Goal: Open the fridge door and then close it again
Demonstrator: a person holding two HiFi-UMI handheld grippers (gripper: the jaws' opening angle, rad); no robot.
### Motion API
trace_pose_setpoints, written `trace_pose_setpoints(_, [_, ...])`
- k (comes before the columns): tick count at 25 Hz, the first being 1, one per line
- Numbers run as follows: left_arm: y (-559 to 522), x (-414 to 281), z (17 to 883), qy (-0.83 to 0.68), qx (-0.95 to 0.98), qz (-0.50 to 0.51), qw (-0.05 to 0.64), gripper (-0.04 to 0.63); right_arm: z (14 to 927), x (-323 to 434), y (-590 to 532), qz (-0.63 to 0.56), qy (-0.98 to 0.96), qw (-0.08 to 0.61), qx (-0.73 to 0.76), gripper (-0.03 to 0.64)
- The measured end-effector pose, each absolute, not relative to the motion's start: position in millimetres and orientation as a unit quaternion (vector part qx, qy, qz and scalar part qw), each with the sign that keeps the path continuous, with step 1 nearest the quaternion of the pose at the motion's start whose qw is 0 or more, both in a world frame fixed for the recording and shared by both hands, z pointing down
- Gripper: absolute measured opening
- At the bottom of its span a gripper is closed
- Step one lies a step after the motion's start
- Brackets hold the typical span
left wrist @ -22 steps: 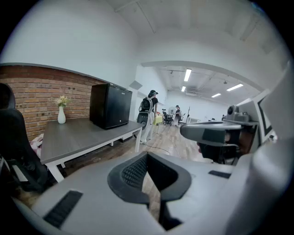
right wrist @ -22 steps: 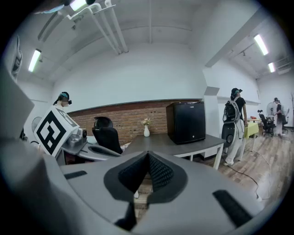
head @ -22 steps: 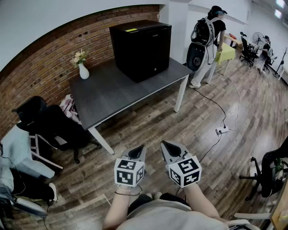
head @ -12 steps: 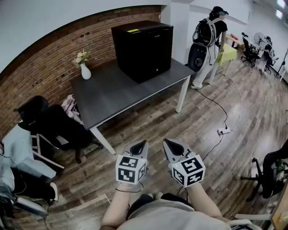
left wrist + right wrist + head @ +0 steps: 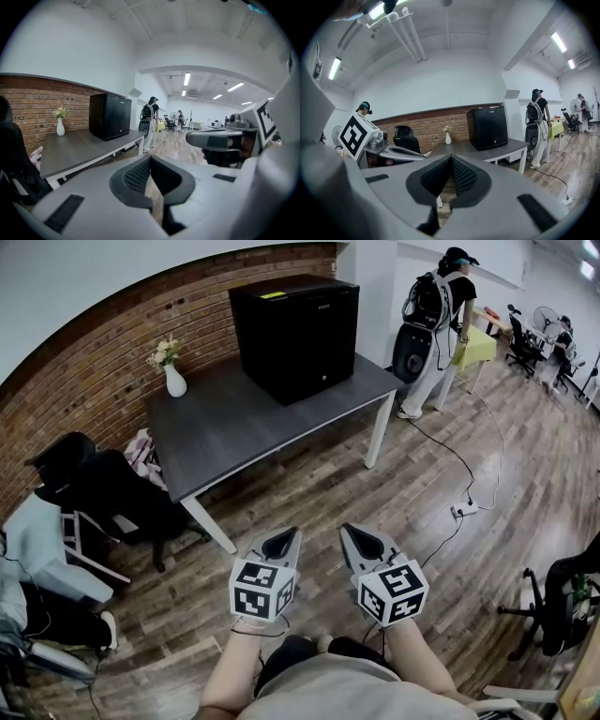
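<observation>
Jaws together and empty on left gripper (image 5: 280, 540) and right gripper (image 5: 355, 540).
Black box-shaped fridge (image 5: 295, 329), door shut, stands on dark grey counter (image 5: 234, 437), well apart.

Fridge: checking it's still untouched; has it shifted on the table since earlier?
No. The mini fridge keeps its place at the far end of the table, equally far from the flower vase.

fridge (image 5: 295, 334) | black, upright | seemingly closed | on grey table (image 5: 239, 432)
</observation>
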State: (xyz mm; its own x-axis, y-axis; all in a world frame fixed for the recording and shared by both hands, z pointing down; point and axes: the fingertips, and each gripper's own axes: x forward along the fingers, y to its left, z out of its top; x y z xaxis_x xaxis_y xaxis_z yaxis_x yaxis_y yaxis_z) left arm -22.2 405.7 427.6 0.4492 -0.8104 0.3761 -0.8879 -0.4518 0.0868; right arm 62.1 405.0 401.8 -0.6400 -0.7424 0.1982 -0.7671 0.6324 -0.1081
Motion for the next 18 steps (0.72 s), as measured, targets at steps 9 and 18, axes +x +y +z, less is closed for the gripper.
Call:
trace_pose_setpoints(9, [396,4,445,-0.494,0.842,0.168,0.137,0.006,421,75,388,0.091,-0.903,0.084,0.411,-0.002])
trace_pose_setpoints(18, [336,-2,459,-0.491,0.844,0.156,0.146,0.006,430,67,333,0.106,-0.895,0.073,0.427,-0.002])
